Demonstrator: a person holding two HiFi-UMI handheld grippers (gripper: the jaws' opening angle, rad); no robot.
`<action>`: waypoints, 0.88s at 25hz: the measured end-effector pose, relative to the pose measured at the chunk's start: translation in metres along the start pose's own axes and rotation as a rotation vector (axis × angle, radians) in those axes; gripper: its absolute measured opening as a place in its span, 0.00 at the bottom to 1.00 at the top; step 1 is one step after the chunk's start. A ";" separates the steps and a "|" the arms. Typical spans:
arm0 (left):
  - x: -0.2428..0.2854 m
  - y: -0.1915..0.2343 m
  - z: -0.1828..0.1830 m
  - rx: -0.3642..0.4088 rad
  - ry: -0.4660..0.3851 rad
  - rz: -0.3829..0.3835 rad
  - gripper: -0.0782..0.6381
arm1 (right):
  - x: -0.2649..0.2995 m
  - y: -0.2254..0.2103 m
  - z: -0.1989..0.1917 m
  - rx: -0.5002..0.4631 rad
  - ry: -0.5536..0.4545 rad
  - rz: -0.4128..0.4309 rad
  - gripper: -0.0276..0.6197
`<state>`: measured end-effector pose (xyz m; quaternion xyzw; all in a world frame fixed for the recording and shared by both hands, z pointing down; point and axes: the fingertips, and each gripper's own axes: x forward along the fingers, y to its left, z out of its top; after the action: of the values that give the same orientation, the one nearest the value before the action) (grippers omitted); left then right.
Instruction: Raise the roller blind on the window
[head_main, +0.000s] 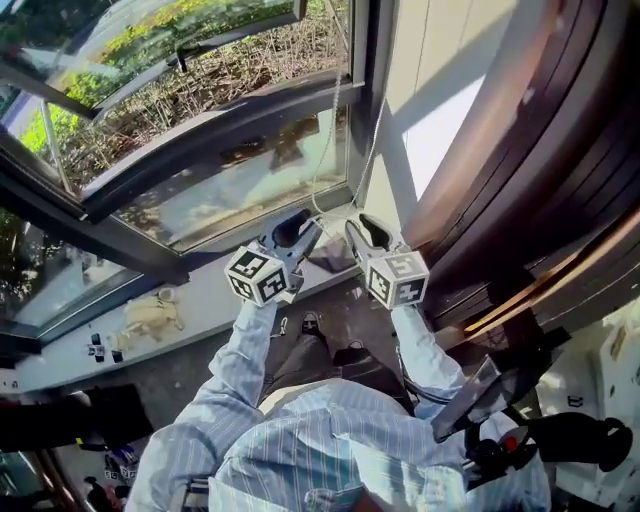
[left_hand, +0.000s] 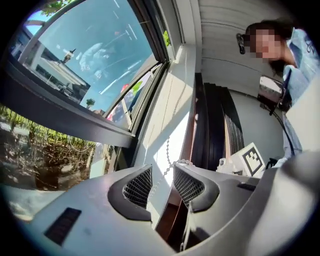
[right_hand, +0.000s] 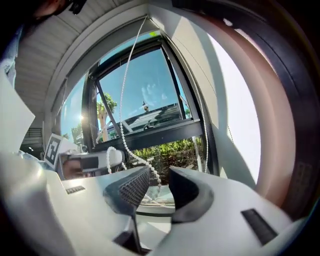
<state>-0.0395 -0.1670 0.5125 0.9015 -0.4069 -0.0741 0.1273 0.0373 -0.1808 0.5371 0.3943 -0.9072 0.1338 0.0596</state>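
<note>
A white bead chain (head_main: 334, 110) hangs in a loop down the right side of the window (head_main: 230, 190), whose glass shows uncovered. Both grippers are raised side by side at the loop's bottom, just above the sill. The left gripper (head_main: 298, 232) is open; in the left gripper view the chain (left_hand: 167, 152) runs loose between its jaws (left_hand: 163, 175) and drapes over the right one. The right gripper (head_main: 362, 235) is open too. In the right gripper view the chain (right_hand: 126, 85) comes down from the top of the frame and passes between the jaws (right_hand: 160, 180) without being pinched.
A pale sill (head_main: 200, 300) carries a crumpled beige thing (head_main: 150, 315) and small dark items (head_main: 105, 345). A dark curved wooden panel (head_main: 560, 150) stands close on the right, beside a white wall strip (head_main: 440, 110). The person's shoes (head_main: 310, 322) show below.
</note>
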 end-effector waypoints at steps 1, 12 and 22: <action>-0.008 -0.003 -0.005 0.023 0.021 0.005 0.29 | -0.003 0.007 0.002 0.014 -0.006 0.004 0.24; -0.076 0.000 -0.027 -0.048 0.113 0.011 0.29 | -0.028 0.072 -0.004 0.061 -0.057 -0.128 0.21; -0.161 0.000 -0.066 -0.083 0.237 -0.109 0.29 | -0.051 0.147 -0.028 0.104 -0.129 -0.323 0.21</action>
<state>-0.1296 -0.0340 0.5807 0.9187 -0.3358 0.0095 0.2075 -0.0354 -0.0415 0.5244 0.5451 -0.8260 0.1437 0.0014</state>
